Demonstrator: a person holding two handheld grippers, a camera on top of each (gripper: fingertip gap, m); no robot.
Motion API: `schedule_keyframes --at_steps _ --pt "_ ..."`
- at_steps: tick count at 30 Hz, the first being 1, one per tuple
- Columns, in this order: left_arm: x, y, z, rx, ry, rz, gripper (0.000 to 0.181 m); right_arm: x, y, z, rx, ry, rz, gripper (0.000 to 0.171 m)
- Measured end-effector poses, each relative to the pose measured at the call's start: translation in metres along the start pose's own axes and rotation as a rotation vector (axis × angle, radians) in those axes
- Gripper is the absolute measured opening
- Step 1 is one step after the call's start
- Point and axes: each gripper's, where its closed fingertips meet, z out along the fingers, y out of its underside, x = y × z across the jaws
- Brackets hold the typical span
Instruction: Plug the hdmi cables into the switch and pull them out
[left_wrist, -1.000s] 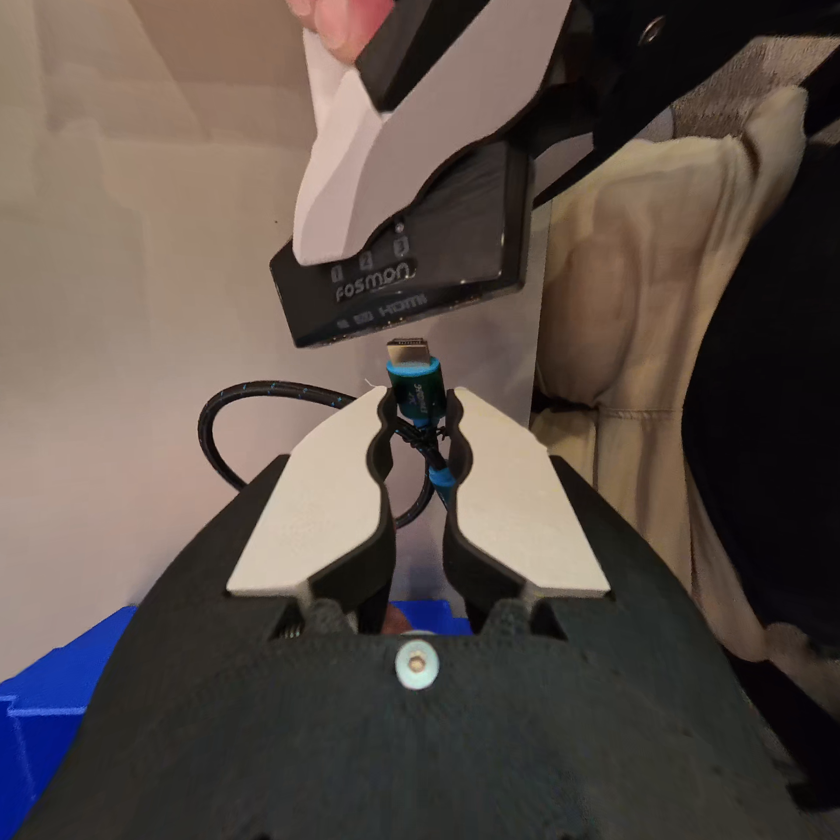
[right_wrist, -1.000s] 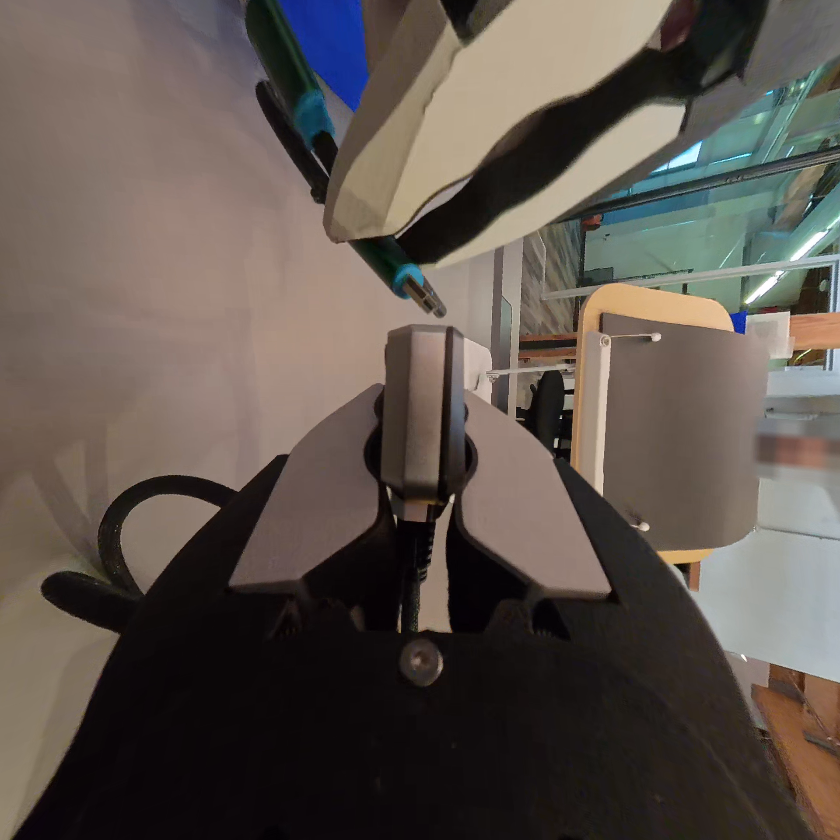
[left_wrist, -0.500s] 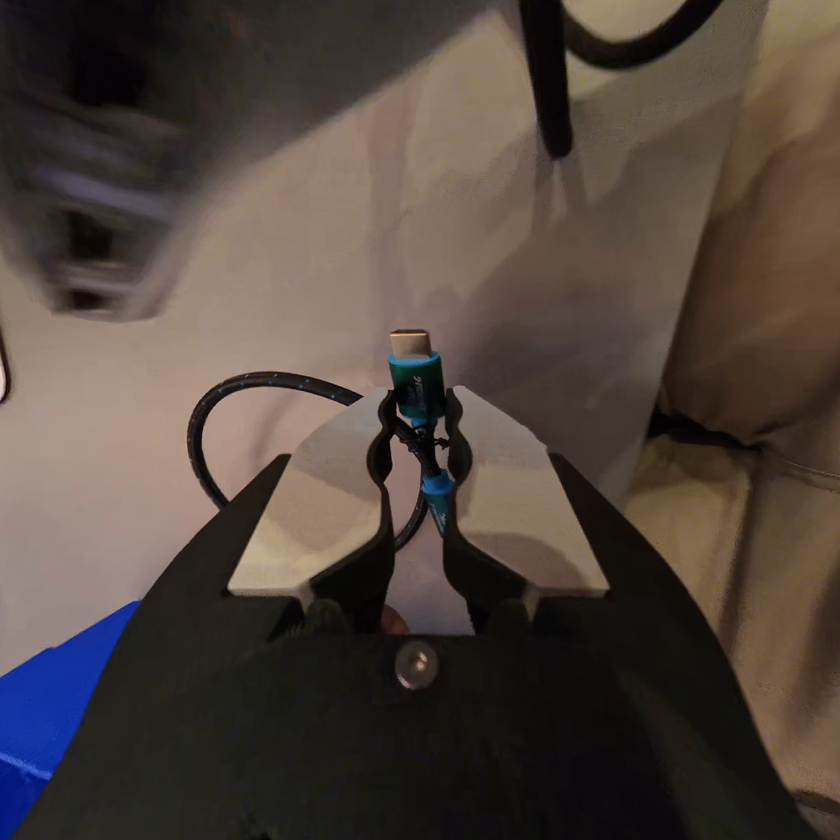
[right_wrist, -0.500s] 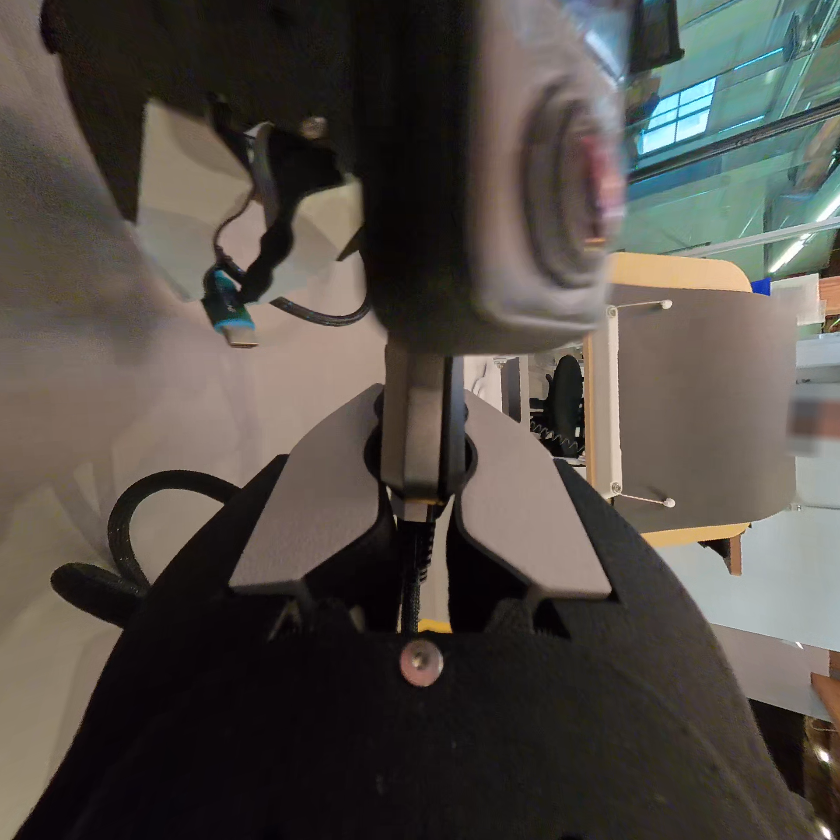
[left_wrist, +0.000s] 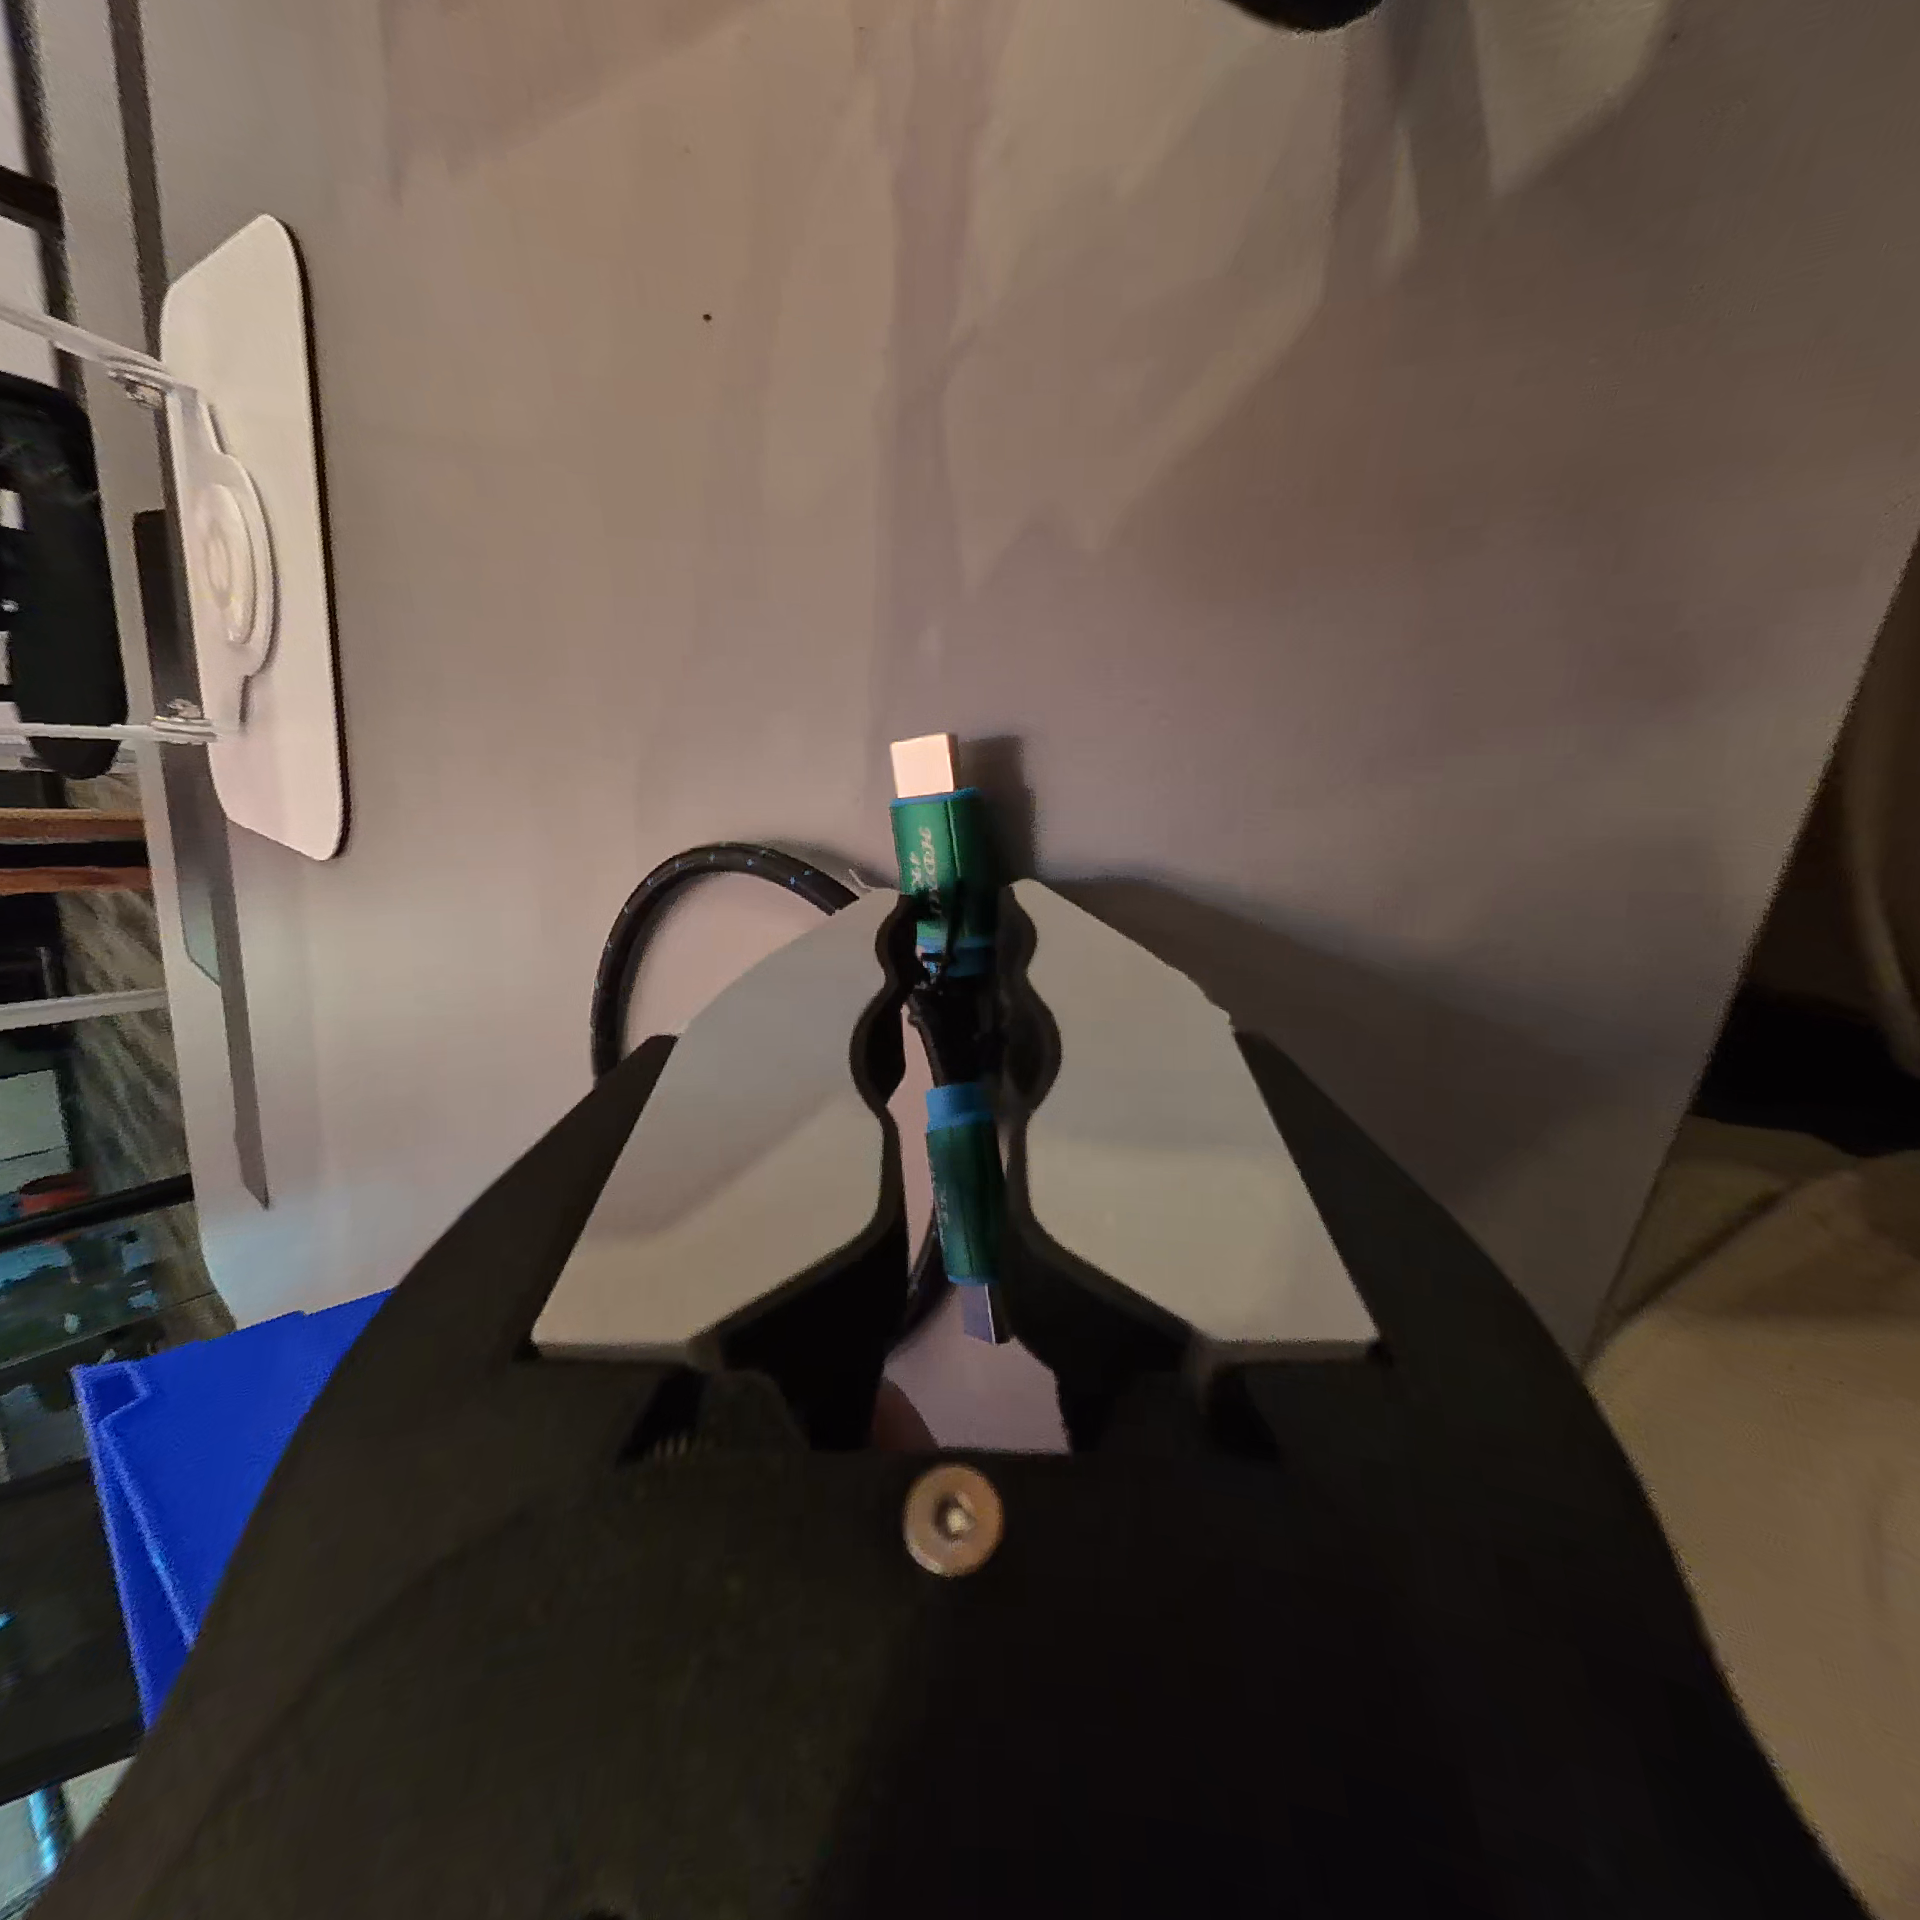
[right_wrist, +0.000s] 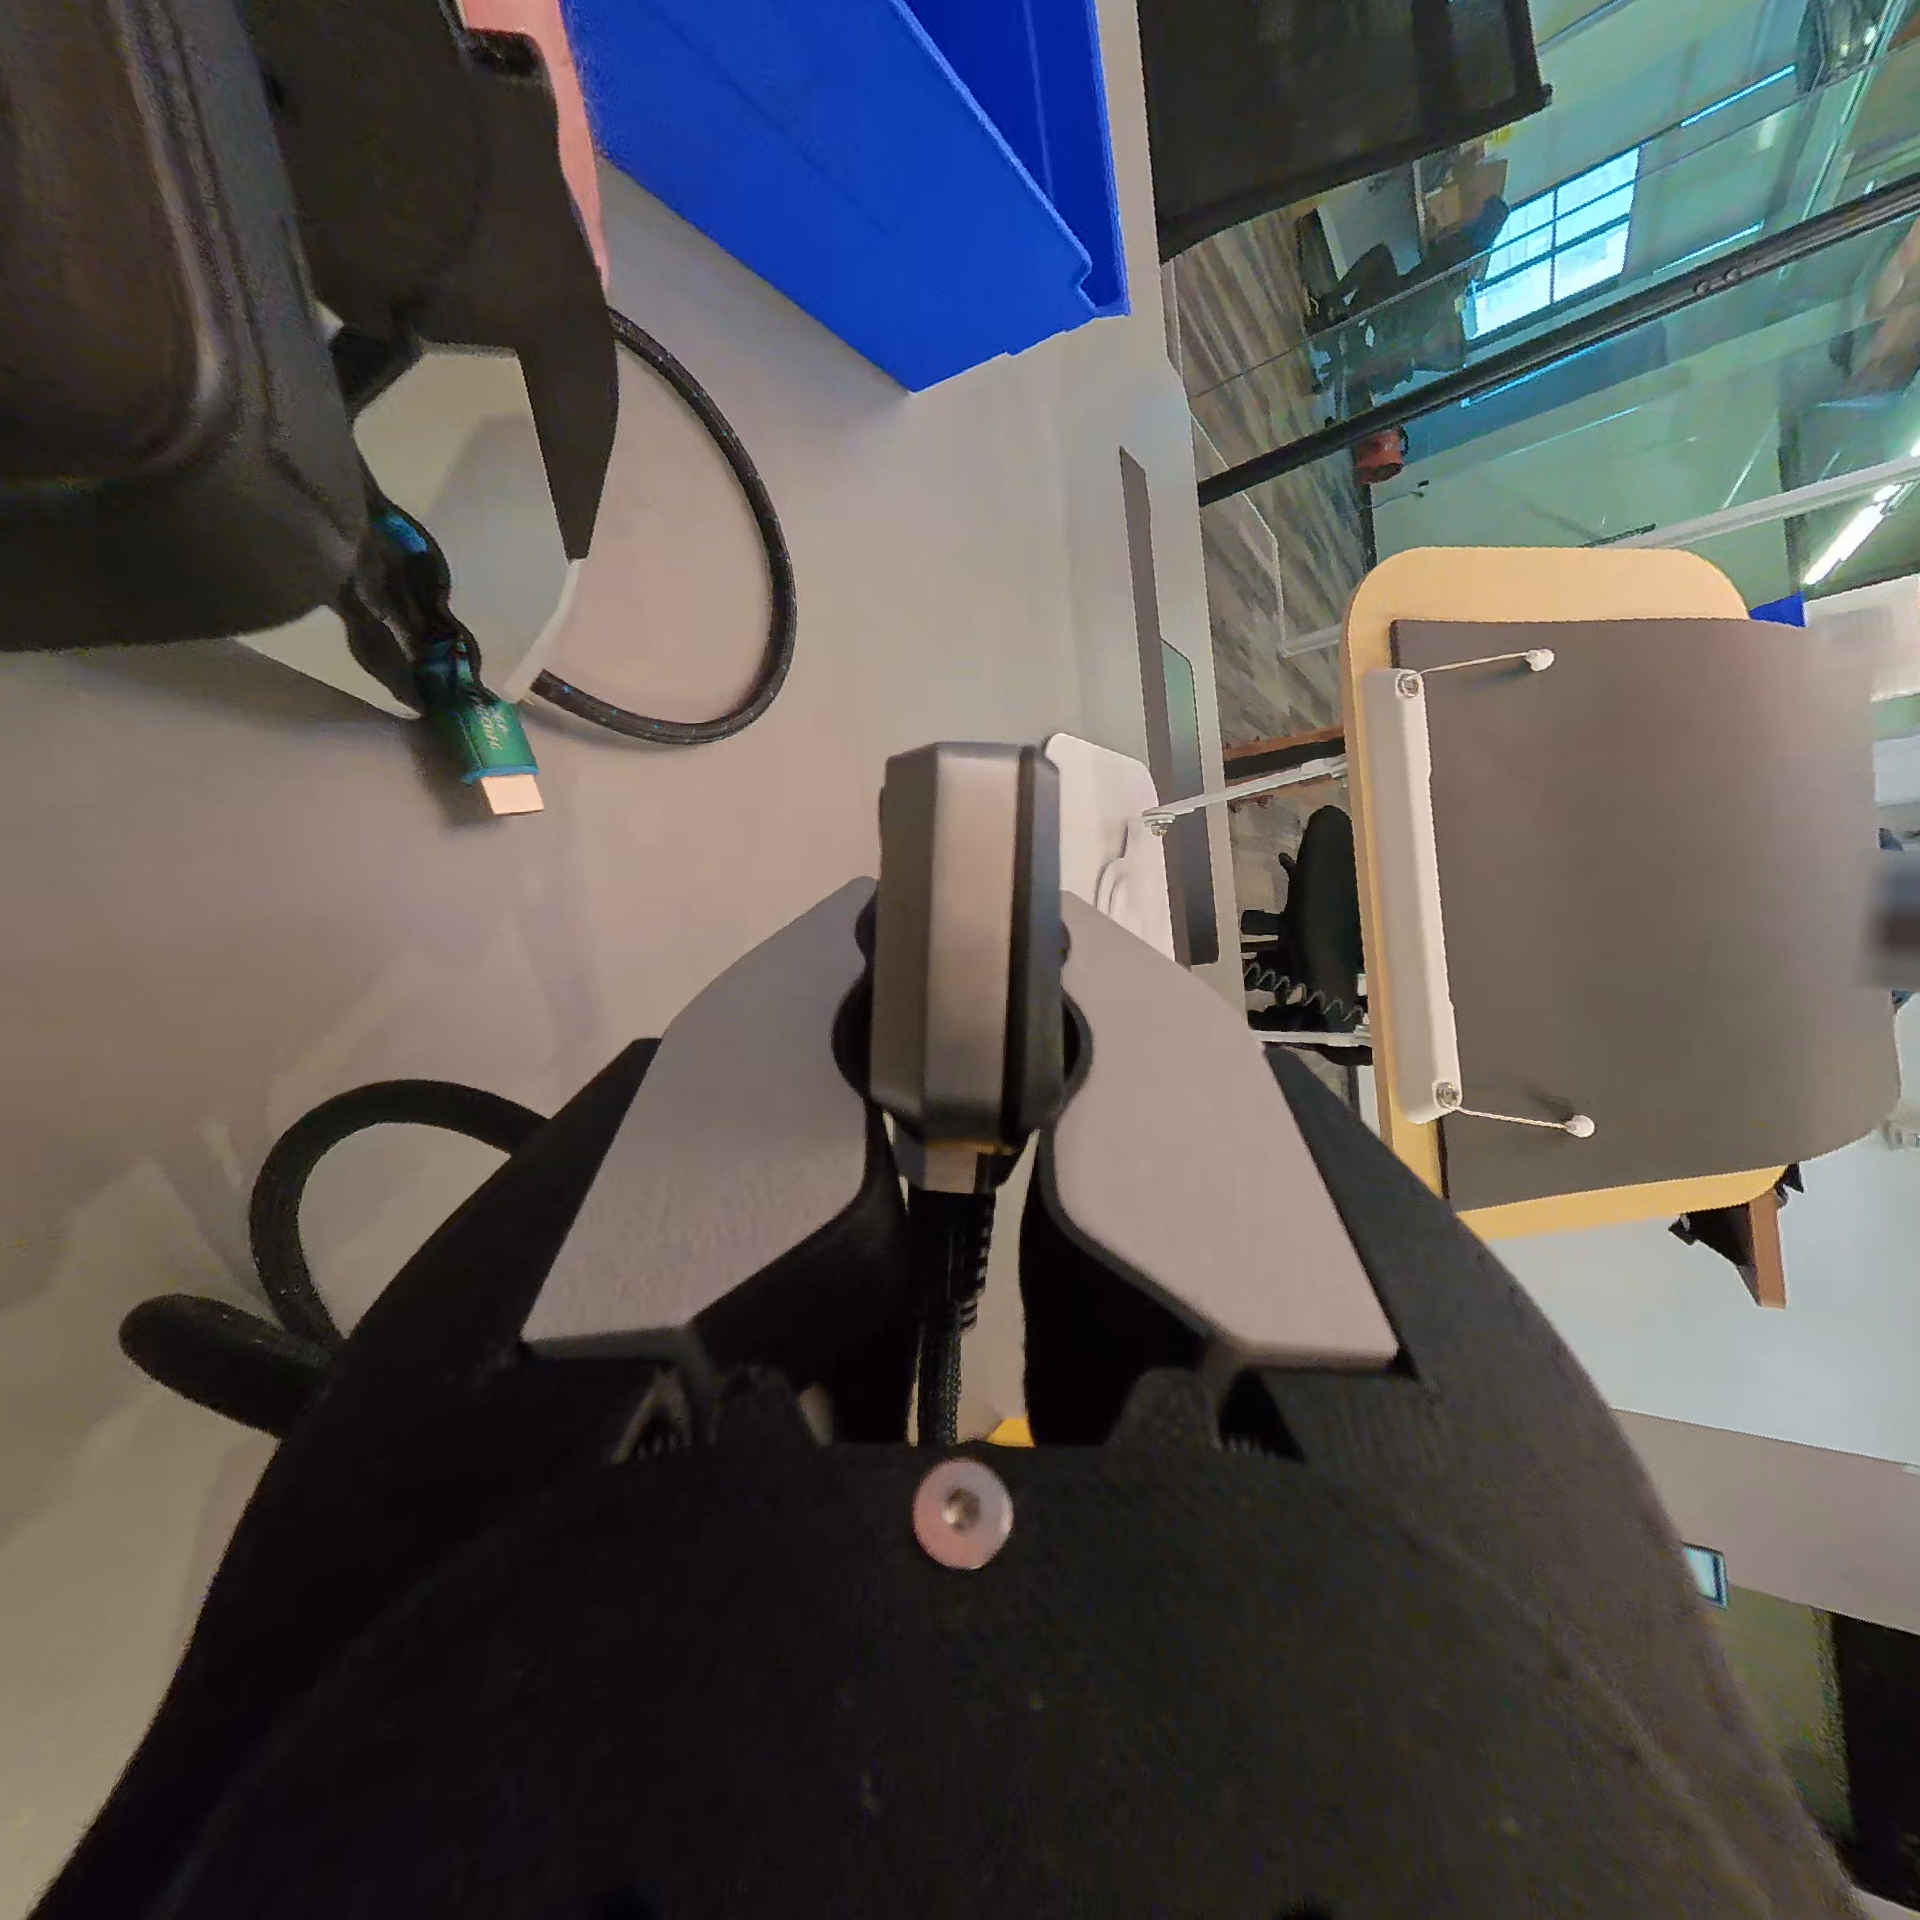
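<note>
My left gripper (left_wrist: 951, 906) is shut on a green HDMI plug (left_wrist: 932, 844) whose bare metal tip points away over the grey table. Its braided black cable (left_wrist: 665, 914) loops to the left, and a second green plug (left_wrist: 966, 1210) hangs between the fingers. My right gripper (right_wrist: 961, 920) is shut on the black HDMI switch (right_wrist: 961, 935), held on edge, with a black cable (right_wrist: 951, 1288) plugged into its near end. In the right wrist view the left gripper (right_wrist: 457, 665) shows at upper left with the green plug (right_wrist: 488, 743) sticking out, well apart from the switch.
A blue bin (right_wrist: 862, 177) stands on the table (right_wrist: 727, 831) beyond the left gripper; its corner shows in the left wrist view (left_wrist: 208, 1455). A white pad (left_wrist: 260, 540) lies at the table's left edge. A beige cloth (left_wrist: 1766, 1455) is at the right. Chairs and glass walls lie beyond. The gap from one gripper's tips to the other's is roughly 15 cm.
The two grippers have drawn apart: the green plug was right at the switch's ports a second ago, and now the switch is out of the left wrist view. Both grips are unchanged.
</note>
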Motion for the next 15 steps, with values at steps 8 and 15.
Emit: schedule_keyframes --at_steps 8,15 --pt "-0.006 0.003 0.002 -0.001 -0.066 0.029 0.010 0.001 0.001 -0.001 0.014 -0.002 0.029 0.023" --pt "-0.010 0.000 -0.010 0.037 -0.045 -0.001 0.009 0.003 0.002 -0.002 0.030 -0.005 0.063 0.022"
